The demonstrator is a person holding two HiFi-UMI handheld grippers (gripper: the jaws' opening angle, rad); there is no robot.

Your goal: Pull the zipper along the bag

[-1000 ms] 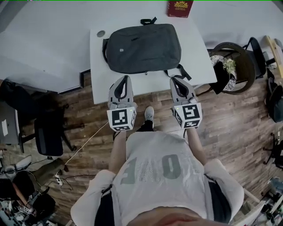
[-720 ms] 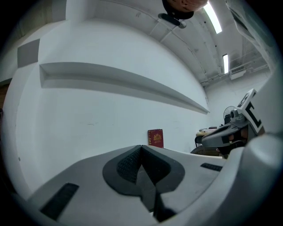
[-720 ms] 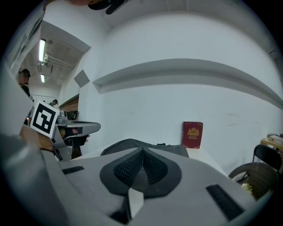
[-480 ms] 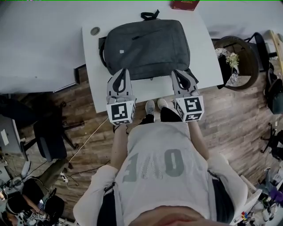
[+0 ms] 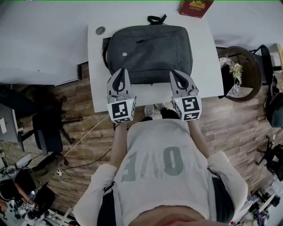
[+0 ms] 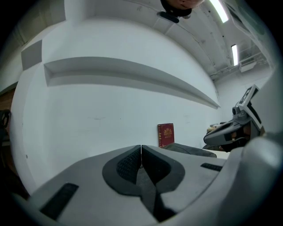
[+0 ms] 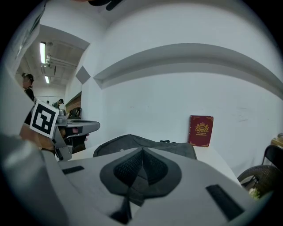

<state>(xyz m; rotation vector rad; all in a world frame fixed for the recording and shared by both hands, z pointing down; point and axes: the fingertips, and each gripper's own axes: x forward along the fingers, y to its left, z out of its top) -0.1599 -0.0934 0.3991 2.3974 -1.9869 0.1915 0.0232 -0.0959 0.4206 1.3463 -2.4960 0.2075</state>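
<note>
On white table (image 5: pixel 208 57), grey bag (image 5: pixel 150 53) lies flat at 12 o'clock from person. Left gripper (image 5: pixel 120 73) and right gripper (image 5: pixel 177 73) hover at bag's near edge, jaws pressed together, empty. Red book (image 5: pixel 196 7) at 1 o'clock.

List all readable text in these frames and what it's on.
"OVE": large letters on the person's shirt, upside down in the head view; folds may hide more.
Red book: gold crest and print, too small to read.
Backpack: small light tag, too small to read.
Marker cubes: coded squares only, no letters.
</note>
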